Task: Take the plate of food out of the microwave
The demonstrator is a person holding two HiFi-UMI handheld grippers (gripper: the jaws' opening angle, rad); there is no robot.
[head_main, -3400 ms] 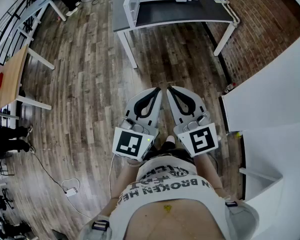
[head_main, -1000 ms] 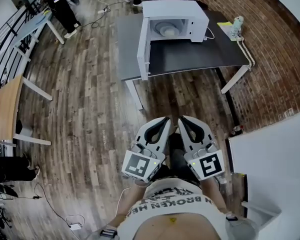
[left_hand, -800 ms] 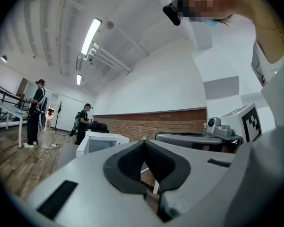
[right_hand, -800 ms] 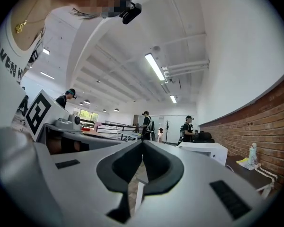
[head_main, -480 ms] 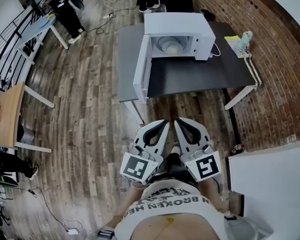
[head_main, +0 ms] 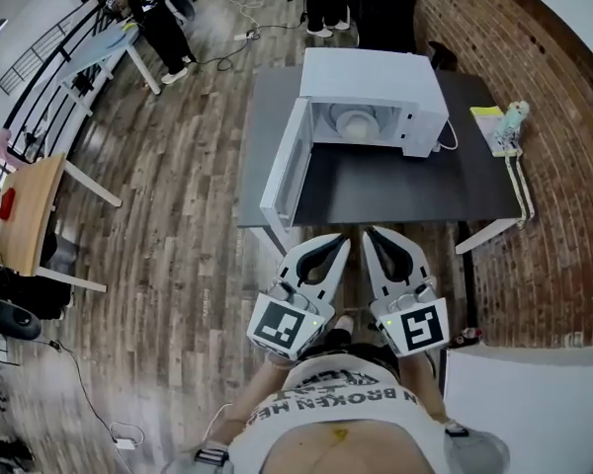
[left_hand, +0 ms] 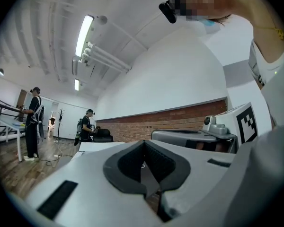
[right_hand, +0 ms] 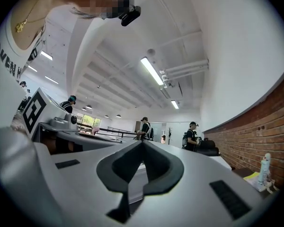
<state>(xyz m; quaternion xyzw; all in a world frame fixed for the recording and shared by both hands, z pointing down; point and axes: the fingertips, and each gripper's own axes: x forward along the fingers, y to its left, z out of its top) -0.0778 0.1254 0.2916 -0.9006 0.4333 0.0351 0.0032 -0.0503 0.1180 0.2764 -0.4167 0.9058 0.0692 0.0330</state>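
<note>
A white microwave (head_main: 376,77) stands on a dark table (head_main: 395,191), its door (head_main: 285,171) swung open to the left. Inside it sits a pale plate (head_main: 358,124) with a light mound of food. My left gripper (head_main: 344,240) and right gripper (head_main: 369,233) are side by side close to my body, tips just short of the table's front edge and pointing at the microwave. Both are shut with nothing between them. The left gripper view shows the left gripper (left_hand: 143,143) with its jaws meeting. In the right gripper view, the right gripper (right_hand: 142,143) looks the same.
A small bottle and a yellow item (head_main: 504,126) lie at the table's right end by the brick wall (head_main: 563,186). People (head_main: 163,8) stand at the back left near another table. A wooden table (head_main: 25,215) is at the left, a white surface (head_main: 534,403) at the lower right.
The table and the open microwave have come closer and lower in the head view as I walk toward them. Both grippers stay shut and side by side.
</note>
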